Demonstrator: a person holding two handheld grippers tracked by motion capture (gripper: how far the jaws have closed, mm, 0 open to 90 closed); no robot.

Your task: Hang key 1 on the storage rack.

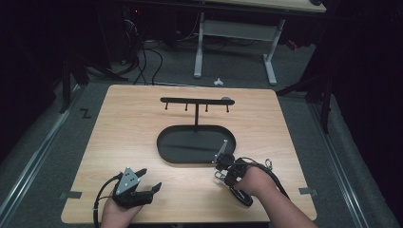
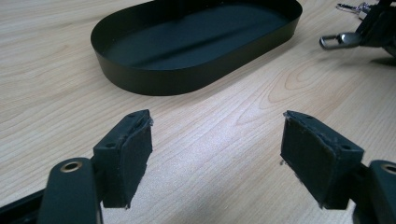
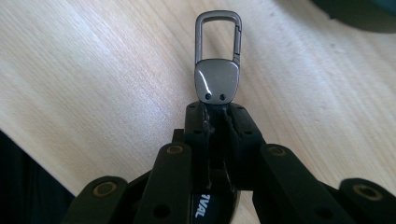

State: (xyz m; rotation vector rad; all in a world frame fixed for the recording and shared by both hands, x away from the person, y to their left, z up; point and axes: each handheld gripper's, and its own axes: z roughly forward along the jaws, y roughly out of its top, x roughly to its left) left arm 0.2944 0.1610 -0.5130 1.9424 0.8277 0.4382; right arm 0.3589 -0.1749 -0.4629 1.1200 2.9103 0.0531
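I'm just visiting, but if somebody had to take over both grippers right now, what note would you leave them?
Right gripper: shut on the key fob, its carabiner clip sticking out in front, just beside the black tray.
Left gripper: open, holding nothing, over bare table near the front edge.
Hook rack: nothing hangs on it.
Done: fob picked up.
Left: probably hang the clip on a hook, or set it in the tray.

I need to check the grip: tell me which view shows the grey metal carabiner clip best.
The right gripper view: the grey metal carabiner clip sticks out large and sharp from the shut right gripper. The left gripper view catches it small, side-on, at the top right edge. The high view gives a faint speck.
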